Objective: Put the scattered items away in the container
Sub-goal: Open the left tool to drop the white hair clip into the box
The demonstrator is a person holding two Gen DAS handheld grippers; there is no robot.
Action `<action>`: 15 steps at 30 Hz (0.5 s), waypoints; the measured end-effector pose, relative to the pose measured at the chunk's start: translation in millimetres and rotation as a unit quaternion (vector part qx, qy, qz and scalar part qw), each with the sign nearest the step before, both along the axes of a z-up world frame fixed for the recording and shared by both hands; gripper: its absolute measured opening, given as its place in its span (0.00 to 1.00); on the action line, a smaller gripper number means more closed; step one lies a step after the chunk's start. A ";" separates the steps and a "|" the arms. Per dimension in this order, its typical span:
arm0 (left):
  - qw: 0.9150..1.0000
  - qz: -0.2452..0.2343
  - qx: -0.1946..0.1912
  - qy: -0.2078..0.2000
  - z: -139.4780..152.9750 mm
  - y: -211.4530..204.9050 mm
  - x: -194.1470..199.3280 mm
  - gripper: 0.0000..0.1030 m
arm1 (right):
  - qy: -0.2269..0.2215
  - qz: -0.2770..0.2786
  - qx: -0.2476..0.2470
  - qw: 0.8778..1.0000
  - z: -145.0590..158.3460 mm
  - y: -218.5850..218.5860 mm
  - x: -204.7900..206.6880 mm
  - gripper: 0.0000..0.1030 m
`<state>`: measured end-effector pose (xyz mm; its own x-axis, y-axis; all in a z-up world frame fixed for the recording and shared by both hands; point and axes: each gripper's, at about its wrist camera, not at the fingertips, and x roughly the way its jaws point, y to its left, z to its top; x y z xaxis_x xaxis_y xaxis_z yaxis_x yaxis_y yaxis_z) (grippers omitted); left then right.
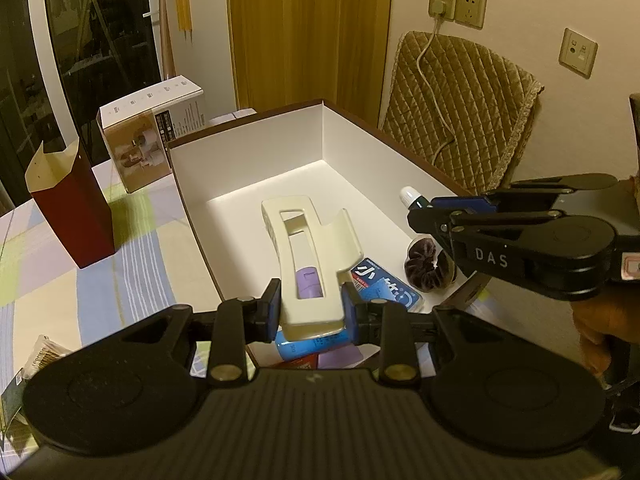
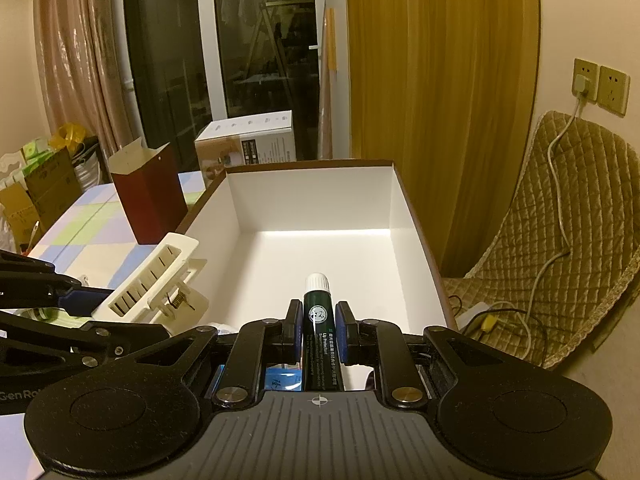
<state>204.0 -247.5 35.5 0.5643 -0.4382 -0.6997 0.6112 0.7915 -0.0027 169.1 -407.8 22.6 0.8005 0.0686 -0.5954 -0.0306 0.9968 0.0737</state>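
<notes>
cream plastic hair claw clip (image 1: pixel 310 264) pinched between the blue pads of the left gripper (image 1: pixel 310 310), held over the near end of the white box (image 1: pixel 248 168); from the right wrist view, same clip (image 2: pixel 150 280) side-on, teeth and spring visible, poised at the box's left wall. dark green lip balm tube (image 2: pixel 318 328) with a white cap clamped upright-forward in the right gripper (image 2: pixel 318 330), pads closed against both sides of it, cap pointing into the box (image 2: pixel 312 196). from the left wrist view, right gripper (image 1: pixel 424 204) reaching in over the right rim, tube (image 1: pixel 414 198) poking out past its tips.

already lying on the box floor — a purple item (image 1: pixel 308 286) seen through the clip's opening, a blue-and-white packet (image 1: pixel 384 288), a dark velvet scrunchie (image 1: pixel 428 266) near the right wall, a blue item (image 1: pixel 300 346) under the left gripper.

outside the box, on the checked tablecloth (image 1: pixel 120 288): open dark red carton (image 1: pixel 70 204) standing upright, printed cardboard box (image 1: pixel 154 136) behind it. quilted chair cover (image 1: pixel 464 116) beside the box's right, white cable (image 1: pixel 430 80) running to a wall socket (image 1: pixel 442 2).
</notes>
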 end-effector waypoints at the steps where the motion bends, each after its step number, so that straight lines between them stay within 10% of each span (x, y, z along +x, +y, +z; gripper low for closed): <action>1: 1.000 0.000 0.000 0.000 -0.9 -0.2 0.6 0.25 | 0.000 0.000 0.000 1.000 -0.7 0.1 0.4 0.18; 15: 1.000 0.000 0.000 0.005 -5.1 -1.2 5.6 0.25 | 0.003 0.001 -0.001 1.000 -4.9 0.2 3.9 0.18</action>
